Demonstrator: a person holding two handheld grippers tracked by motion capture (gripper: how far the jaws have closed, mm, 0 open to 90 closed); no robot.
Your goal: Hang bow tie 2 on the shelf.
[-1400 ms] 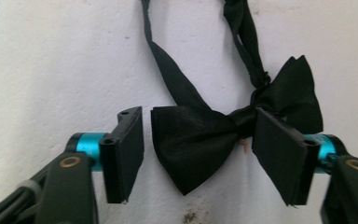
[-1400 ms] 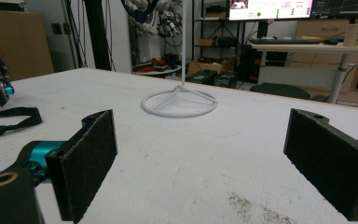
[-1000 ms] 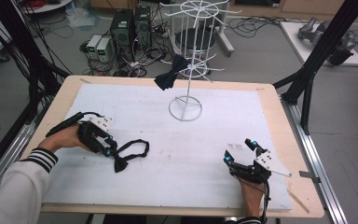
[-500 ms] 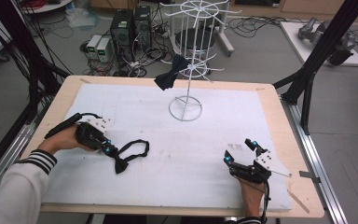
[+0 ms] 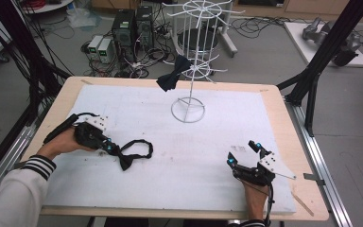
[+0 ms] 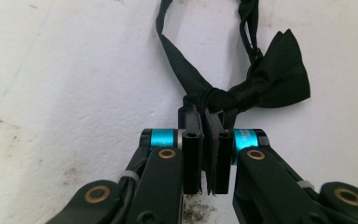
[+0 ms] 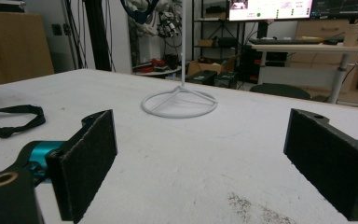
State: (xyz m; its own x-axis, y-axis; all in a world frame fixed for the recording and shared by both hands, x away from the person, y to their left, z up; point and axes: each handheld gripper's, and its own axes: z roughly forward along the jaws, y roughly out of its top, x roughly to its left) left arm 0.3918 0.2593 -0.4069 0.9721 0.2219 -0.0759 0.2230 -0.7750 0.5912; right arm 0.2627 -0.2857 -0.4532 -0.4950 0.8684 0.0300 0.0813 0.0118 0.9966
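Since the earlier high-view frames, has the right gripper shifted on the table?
No. The right gripper sits at the same spot near the table's front right edge, equally far from the wire stand's ring base, fingers open.

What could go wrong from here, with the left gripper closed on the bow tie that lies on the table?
1. The left gripper pinches the bow tie only by the fabric at its knot, so the tie may slip out when lifted.
2. The strap loop hangs slack and could snag on the white wire stand's arms, where another bow tie already hangs.
3. The right gripper rests open and apart, so nothing would steady the stand.
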